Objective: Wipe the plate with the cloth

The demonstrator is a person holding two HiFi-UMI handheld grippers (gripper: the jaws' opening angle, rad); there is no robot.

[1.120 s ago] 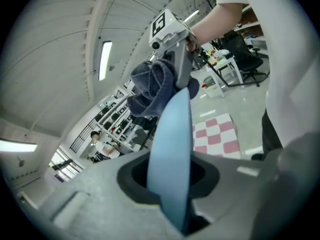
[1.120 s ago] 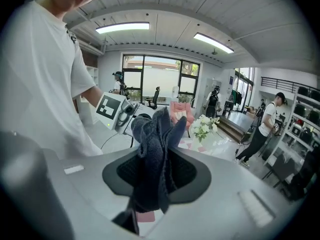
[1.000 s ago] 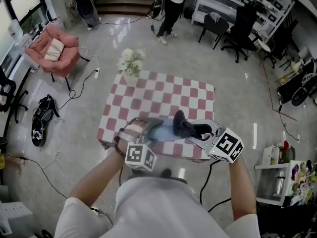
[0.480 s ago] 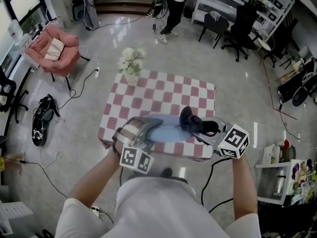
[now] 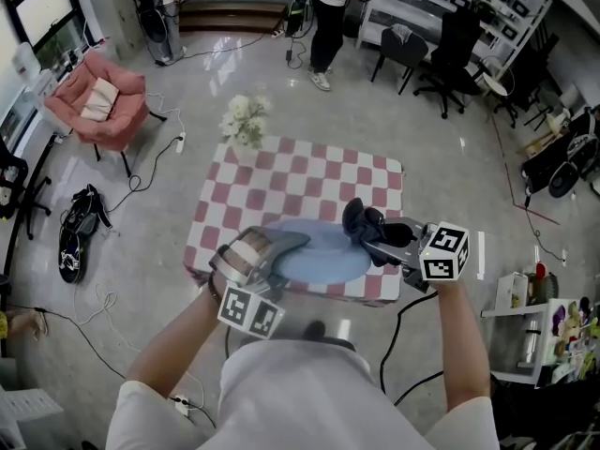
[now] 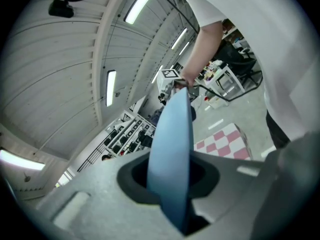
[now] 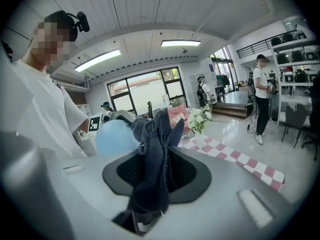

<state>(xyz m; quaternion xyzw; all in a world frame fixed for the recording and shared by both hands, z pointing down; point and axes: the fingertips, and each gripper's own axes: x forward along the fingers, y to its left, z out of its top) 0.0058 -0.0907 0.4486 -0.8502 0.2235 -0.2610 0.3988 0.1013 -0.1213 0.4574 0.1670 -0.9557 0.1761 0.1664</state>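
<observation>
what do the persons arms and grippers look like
Both arms are bare below short white sleeves. The left gripper and right gripper are grey, each carrying a white cube with black square markers. A black cable hangs from the right one.

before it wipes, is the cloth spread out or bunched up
Bunched up: the dark cloth stands in crumpled folds; the right gripper clamps it between its fingers.
</observation>
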